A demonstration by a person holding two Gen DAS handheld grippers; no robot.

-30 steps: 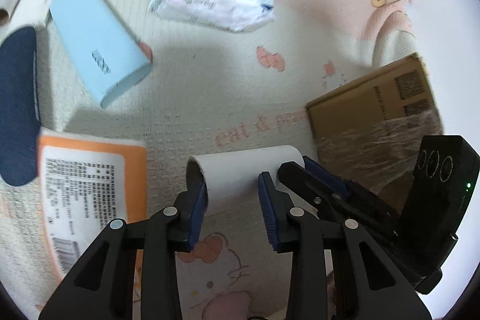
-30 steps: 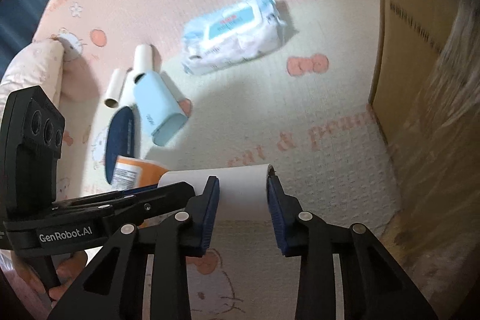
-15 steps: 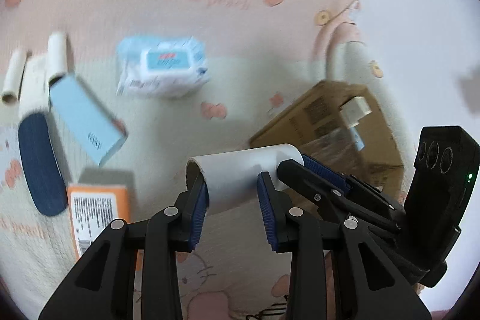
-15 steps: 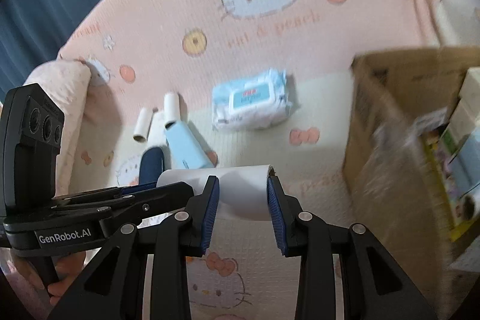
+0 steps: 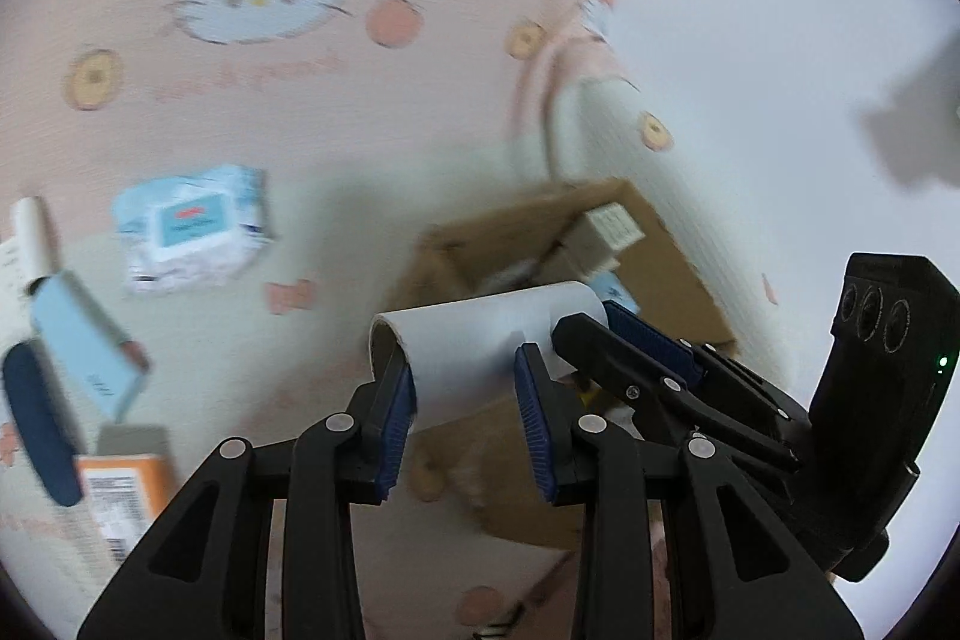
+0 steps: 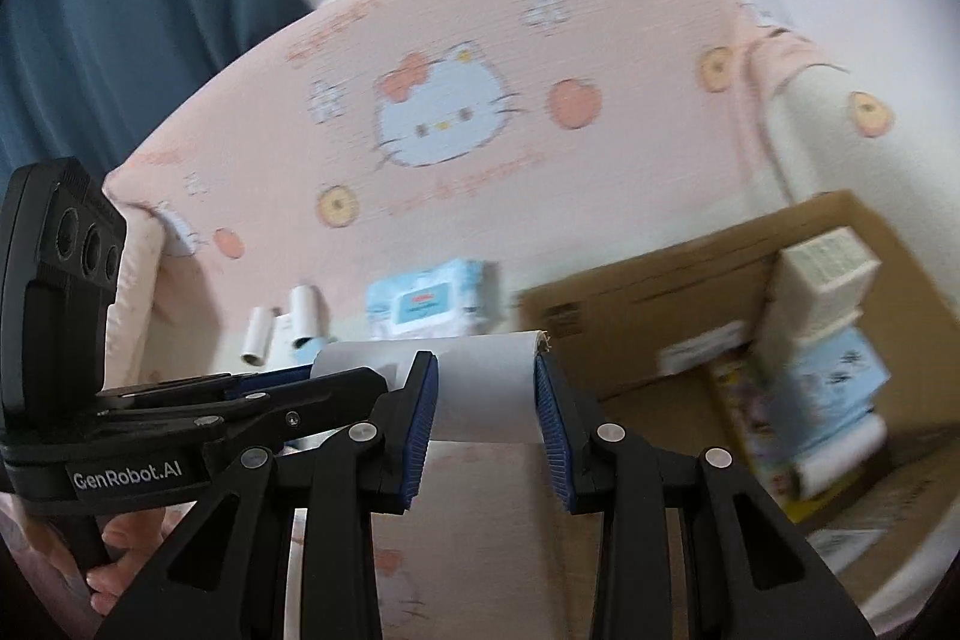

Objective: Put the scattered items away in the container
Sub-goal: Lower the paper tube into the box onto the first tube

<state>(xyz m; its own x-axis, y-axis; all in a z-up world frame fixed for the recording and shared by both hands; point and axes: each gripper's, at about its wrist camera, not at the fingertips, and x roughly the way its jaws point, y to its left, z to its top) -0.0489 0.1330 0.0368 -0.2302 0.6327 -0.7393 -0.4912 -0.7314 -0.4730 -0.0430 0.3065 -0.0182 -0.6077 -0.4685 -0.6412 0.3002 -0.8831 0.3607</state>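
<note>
on my far left the navy case (image 5: 36, 424), the pale blue box (image 5: 84, 340) and the orange-labelled box (image 5: 123, 478) lay on the mat (image 5: 270, 58), with the wipes pack (image 5: 192, 226) a little further right and well apart from my tools. my left tool (image 5: 465, 394) was clenched on the left end of the white roll (image 5: 480, 340), held level and off the mat, fingers pointing forward and down. my right tool (image 6: 486, 412) gripped the roll's (image 6: 486, 370) other end, its blue pads (image 6: 420, 418) pressed on either side, so both tools carried it between them. the left tool's body sat just beside the right one, nearly touching. to the right stood the open cardboard box (image 6: 660, 310), with cartons inside against its right wall; its near rim was just under and beyond the roll. the mat's raised pink edge ran behind it, and bare mat lay between the wipes pack and the box.
</note>
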